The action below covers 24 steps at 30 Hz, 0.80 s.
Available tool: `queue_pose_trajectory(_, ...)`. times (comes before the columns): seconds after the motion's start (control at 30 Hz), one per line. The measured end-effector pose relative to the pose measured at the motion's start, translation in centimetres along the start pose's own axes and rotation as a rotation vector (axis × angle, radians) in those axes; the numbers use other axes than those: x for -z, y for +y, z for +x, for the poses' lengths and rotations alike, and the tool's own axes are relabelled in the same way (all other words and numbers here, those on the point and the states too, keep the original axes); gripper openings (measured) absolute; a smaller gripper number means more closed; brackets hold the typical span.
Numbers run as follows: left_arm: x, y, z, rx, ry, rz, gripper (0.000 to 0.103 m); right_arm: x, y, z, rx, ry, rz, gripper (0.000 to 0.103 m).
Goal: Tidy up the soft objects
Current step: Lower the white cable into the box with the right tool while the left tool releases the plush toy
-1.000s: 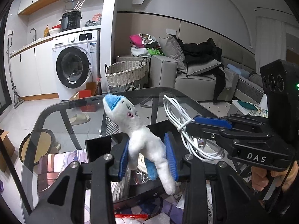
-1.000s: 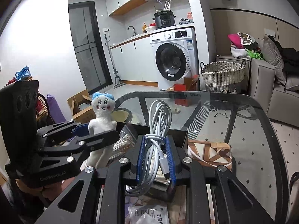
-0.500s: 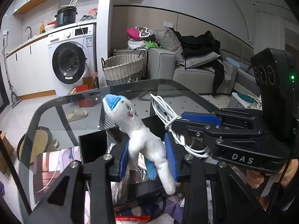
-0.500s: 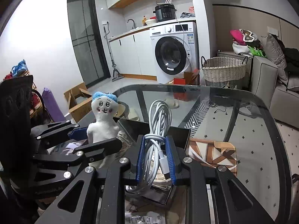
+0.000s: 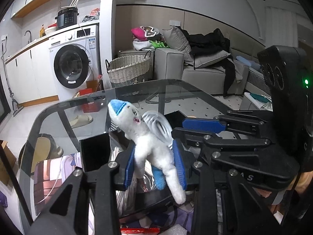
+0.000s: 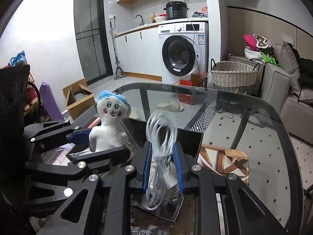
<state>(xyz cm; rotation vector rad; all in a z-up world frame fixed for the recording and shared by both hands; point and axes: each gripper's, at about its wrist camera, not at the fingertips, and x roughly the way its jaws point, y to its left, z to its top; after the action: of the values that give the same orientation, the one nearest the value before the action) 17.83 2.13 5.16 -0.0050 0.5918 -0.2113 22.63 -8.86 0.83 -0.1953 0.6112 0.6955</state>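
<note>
Washing machine (image 5: pixel 72 66), wicker basket (image 6: pixel 233 74) — sofa (image 5: pixel 203 72)

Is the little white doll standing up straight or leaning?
Leaning. In the left wrist view the doll slants, head up-left, legs down-right, pinched in the left tool.

Even indoor light; blown-out glare on far-left wall (image 6: pixel 39 19). Fisheye bends edges, black corner vignette. White cable (image 6: pixel 160 137) motion-blurred; glass table (image 6: pixel 244 113) reflective.

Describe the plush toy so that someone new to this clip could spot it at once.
Start at the glass table and find the open black box on it. Just above the box, the left gripper has its jaws shut on a small white doll. Unlike the coiled white cable beside it, it has a blue cap and a stitched face.
</note>
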Motion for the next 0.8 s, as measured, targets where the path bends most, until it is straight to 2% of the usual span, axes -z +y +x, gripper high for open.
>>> queue_pose_trajectory(0.17,0.1,-0.1,0.0,-0.002,-0.001,0.003,0.035,-0.2,-0.2,-0.5,0.018,-0.013,0.021,0.023)
queue_pose_trajectory(0.2,0.1,-0.1,0.1,-0.002,-0.001,0.003,0.035,-0.2,-0.4,-0.7,0.02,-0.016,0.024,0.028)
queue_pose_trajectory(0.3,0.1,-0.1,0.1,-0.005,-0.001,0.003,0.035,-0.1,-0.8,-1.2,0.06,-0.013,0.04,0.055)
queue_pose_trajectory(0.43,0.1,-0.1,0.1,-0.009,0.003,-0.005,0.036,0.2,-1.6,-2.2,0.091,-0.028,0.065,0.073)
queue_pose_trajectory(0.53,0.1,-0.2,0.3,-0.011,0.003,-0.013,0.037,0.4,-2.2,-2.8,0.11,-0.04,0.08,0.084)
queue_pose_trajectory(0.7,0.0,-0.3,1.0,-0.019,0.012,-0.027,0.039,1.0,-2.9,-3.8,0.134,-0.04,0.088,0.094)
queue_pose_trajectory(0.8,0.0,-0.9,1.3,-0.033,0.018,-0.025,0.044,1.5,-2.7,-4.3,0.158,-0.04,0.073,0.1)
